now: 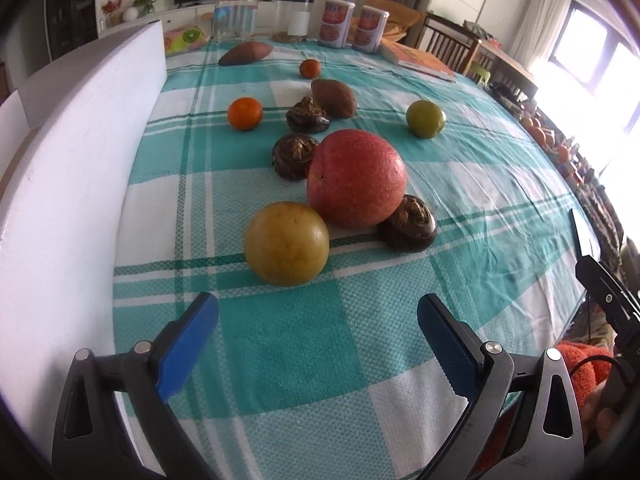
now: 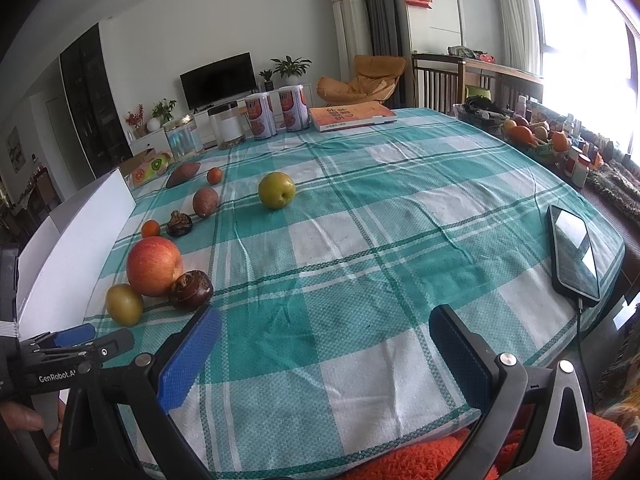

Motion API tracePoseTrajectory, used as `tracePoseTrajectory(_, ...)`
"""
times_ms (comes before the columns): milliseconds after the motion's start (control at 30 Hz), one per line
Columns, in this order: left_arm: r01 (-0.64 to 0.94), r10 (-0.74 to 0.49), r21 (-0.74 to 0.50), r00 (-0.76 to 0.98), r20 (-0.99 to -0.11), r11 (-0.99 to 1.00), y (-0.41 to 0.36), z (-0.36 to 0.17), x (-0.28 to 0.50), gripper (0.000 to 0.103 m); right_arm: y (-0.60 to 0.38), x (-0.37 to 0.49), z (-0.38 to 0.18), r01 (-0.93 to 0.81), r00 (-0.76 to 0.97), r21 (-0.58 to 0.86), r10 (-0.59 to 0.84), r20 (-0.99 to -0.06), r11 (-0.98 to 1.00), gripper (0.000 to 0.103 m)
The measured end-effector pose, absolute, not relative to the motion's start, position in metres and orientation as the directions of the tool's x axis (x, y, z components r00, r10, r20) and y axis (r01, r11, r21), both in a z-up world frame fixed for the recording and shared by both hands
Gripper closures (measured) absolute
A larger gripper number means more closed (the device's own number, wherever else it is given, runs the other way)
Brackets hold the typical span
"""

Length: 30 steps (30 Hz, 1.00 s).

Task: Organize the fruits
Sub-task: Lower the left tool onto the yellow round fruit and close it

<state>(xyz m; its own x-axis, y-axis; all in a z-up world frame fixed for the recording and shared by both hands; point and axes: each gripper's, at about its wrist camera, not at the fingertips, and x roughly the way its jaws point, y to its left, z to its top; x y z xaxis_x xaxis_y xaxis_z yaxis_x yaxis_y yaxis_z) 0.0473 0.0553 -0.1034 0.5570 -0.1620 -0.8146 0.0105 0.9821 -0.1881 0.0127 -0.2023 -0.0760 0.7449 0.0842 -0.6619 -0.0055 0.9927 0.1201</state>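
Note:
On the teal checked tablecloth point(image 1: 400, 280) lie a yellow fruit point(image 1: 286, 243), a big red apple point(image 1: 356, 178), several dark brown water chestnuts point(image 1: 407, 222), two small oranges point(image 1: 245, 113), a green fruit point(image 1: 425, 118) and two sweet potatoes point(image 1: 334, 97). My left gripper point(image 1: 318, 320) is open and empty, just short of the yellow fruit. My right gripper point(image 2: 326, 344) is open and empty over the table's near edge. In the right wrist view the apple point(image 2: 154, 266) and yellow fruit point(image 2: 124, 305) sit to its left, the green fruit point(image 2: 276, 190) farther off.
A white foam board point(image 1: 80, 168) runs along the table's left side. Jars point(image 1: 235, 14), cans point(image 1: 337, 22) and a book point(image 2: 352, 117) stand at the far edge. A phone point(image 2: 574, 256) on a cable lies at the right edge. A fruit bowl point(image 2: 532, 136) is beyond.

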Motion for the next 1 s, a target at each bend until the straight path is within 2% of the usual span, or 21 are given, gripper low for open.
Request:
tracePoseTrajectory(267,-0.010,-0.085,-0.109,0.549,-0.831,0.994,0.063,-0.109,0.070,0.004,-0.203,0.012,-0.076,-0.005,0.744,0.119,0.083,-0.663,0.993,0.000)
tracePoseTrajectory(1000,0.047,-0.056,-0.035,0.593,-0.803,0.998,0.056,-0.115,0.075,0.004,-0.205,0.018,-0.079,-0.003,0.721,0.137,0.097,-0.686,0.991,0.000)
